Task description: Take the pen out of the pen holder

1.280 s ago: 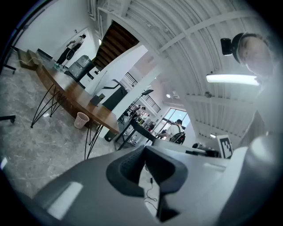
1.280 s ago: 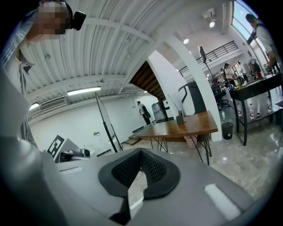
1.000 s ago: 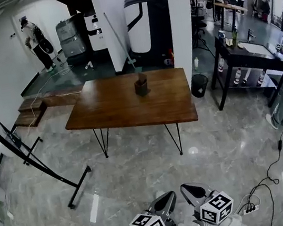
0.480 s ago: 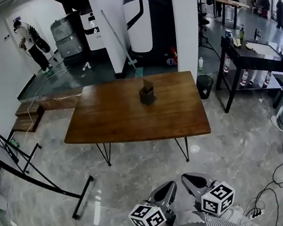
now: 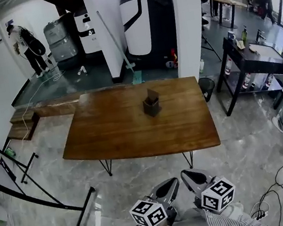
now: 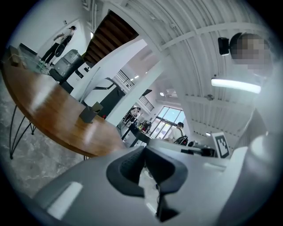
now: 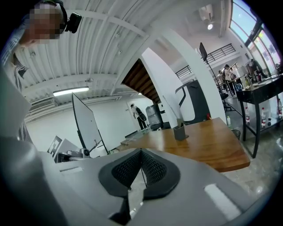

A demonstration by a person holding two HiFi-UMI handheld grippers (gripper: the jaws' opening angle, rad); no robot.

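A dark pen holder (image 5: pixel 152 104) stands upright near the middle of the brown wooden table (image 5: pixel 113 135); the pen itself is too small to make out. The holder also shows in the left gripper view (image 6: pixel 89 112) and in the right gripper view (image 7: pixel 179 131). Both grippers are held low at the bottom of the head view, well short of the table's near edge. My left gripper (image 5: pixel 172 181) is shut with nothing in it, jaws touching (image 6: pixel 143 150). My right gripper (image 5: pixel 184 175) is shut too and holds nothing (image 7: pixel 141 152).
A slanted whiteboard stand (image 5: pixel 35 198) is at the left. A black side table (image 5: pixel 253 63) with bottles stands at the right, a small bin (image 5: pixel 207 87) beside the white pillar (image 5: pixel 189 20). Cables and a power strip (image 5: pixel 261 215) lie on the marble floor. A person (image 5: pixel 24 46) stands far back left.
The table and holder have come closer and lower in the head view as I move toward them. Both grippers stay shut side by side.
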